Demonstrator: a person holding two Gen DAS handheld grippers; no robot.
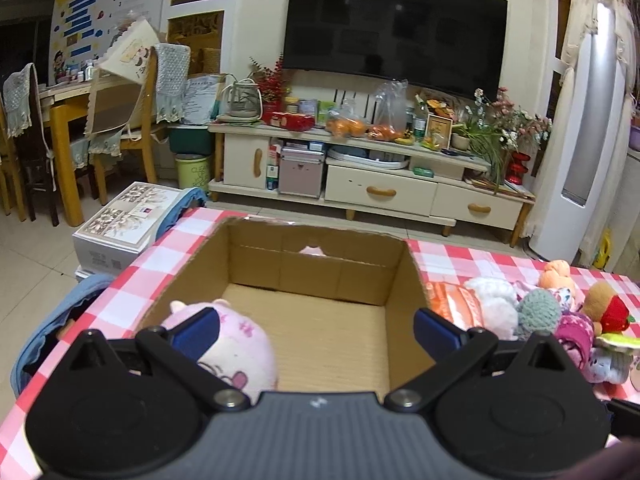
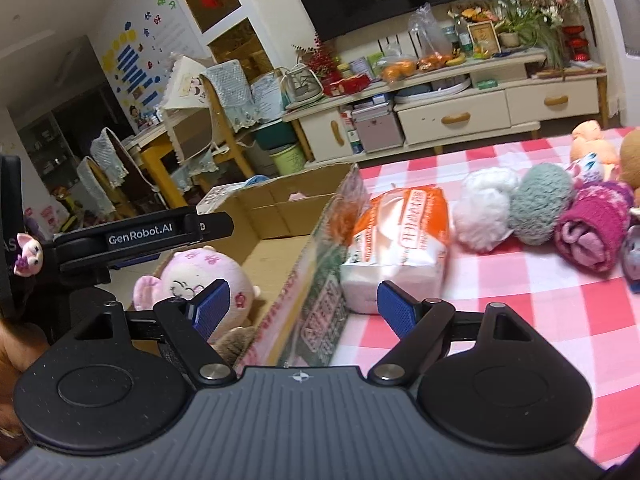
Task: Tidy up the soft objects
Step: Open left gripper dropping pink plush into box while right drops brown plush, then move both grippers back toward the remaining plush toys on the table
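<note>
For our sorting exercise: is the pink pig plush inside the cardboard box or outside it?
Inside. The pink pig plush lies on the floor of the cardboard box, enclosed by its walls.

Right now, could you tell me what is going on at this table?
A person is sorting soft things into a cardboard box. A pink pig plush already lies inside. Both the left tongs and right tongs are open and empty. A tissue pack and yarn balls wait on the checked cloth.

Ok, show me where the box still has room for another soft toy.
The cardboard box floor is bare from the pink pig plush in its near-left corner to the far and right walls. Outside, right of the box, the checked tablecloth is crowded with the tissue pack and yarn balls.
</note>
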